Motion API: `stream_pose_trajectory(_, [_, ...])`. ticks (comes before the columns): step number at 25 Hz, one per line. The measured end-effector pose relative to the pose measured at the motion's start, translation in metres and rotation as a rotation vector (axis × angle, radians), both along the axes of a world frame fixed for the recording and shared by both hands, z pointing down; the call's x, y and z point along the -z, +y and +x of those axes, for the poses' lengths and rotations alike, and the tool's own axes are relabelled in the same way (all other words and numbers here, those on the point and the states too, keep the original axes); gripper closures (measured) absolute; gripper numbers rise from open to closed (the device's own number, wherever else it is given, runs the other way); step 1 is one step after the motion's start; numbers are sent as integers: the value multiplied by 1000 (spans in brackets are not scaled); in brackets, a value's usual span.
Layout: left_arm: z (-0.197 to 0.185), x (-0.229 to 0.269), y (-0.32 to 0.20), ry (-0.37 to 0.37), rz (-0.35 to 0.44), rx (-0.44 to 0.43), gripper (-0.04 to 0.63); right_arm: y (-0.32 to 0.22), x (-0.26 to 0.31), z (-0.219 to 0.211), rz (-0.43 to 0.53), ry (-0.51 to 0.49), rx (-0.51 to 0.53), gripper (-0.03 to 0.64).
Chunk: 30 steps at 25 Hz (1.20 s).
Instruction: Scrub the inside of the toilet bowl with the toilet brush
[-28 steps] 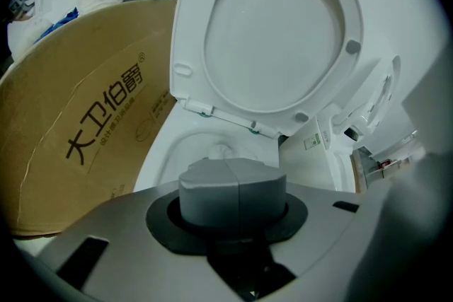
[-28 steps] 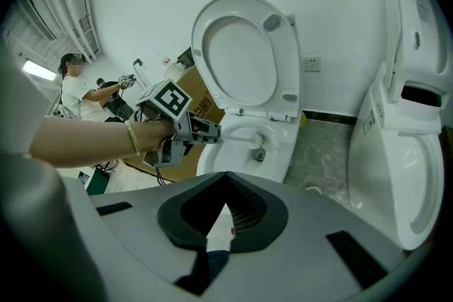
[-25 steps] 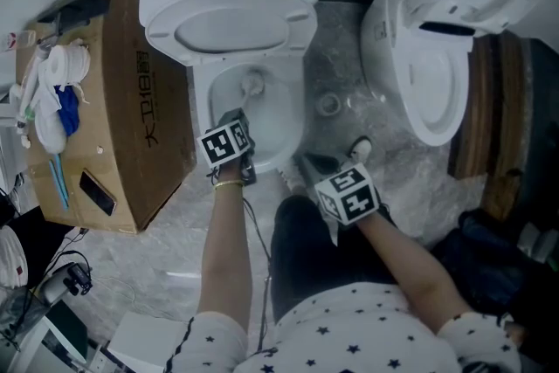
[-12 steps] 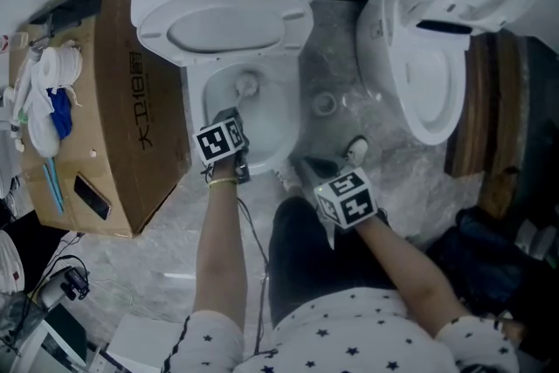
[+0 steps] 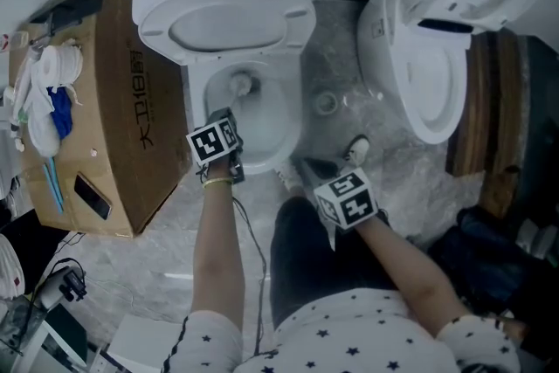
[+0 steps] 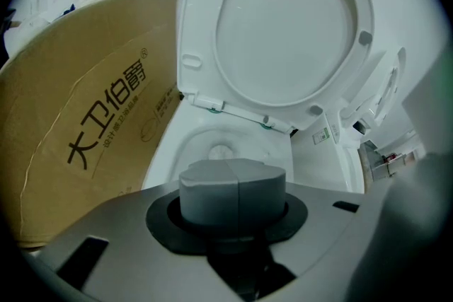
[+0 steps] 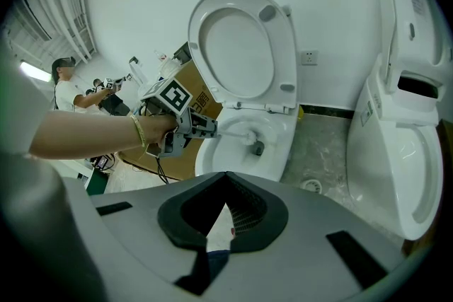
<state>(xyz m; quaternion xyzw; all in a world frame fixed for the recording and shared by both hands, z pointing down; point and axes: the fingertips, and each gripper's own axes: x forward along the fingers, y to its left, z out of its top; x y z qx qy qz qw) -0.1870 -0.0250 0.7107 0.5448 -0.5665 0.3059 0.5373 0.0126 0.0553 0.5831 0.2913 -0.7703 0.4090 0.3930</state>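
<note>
Where the white toilet stands against the wall, its seat and lid are tipped up and the bowl is open.

Item 1, left gripper: held over the front rim of the bowl and pointed in. Its jaws are closed round the grey butt end of the toilet brush handle, which fills the round recess between them.

Item 2, toilet brush: a thin white shaft runs from the left gripper down into the bowl. The head lies low inside, toward the back wall, near the outlet.

Item 3, right gripper: held beside the front right of the toilet, outside the bowl and well apart from the brush. Its jaws are closed together and hold nothing.

Item 4, cardboard box: just beside the toilet on its left, with cloths and a phone on top.

Item 5, second toilet: to the right, with a floor drain between the two.
</note>
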Motion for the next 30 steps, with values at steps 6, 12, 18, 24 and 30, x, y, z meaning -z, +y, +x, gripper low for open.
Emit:
stream_pose_trajectory(6, [-13, -2, 9, -15, -6, 21, 448, 4, -1, -3, -3, 1, 12, 611])
stream_pose_trajectory(12, [-21, -5, 19, -14, -12, 35, 448, 6, -1, -7, 5, -2, 20, 611])
stream_pose_trajectory(18, [-22, -5, 26, -22, -11, 37, 448, 9, 0, -11, 2, -5, 25, 611])
stream_pose_trajectory(24, [-25, -6, 37, -31, -21, 35, 448, 11, -1, -11, 6, -3, 28, 611])
stream_pose_trajectory(30, [-24, -8, 51, -29, -32, 47, 448, 14, -1, -11, 11, -12, 27, 611])
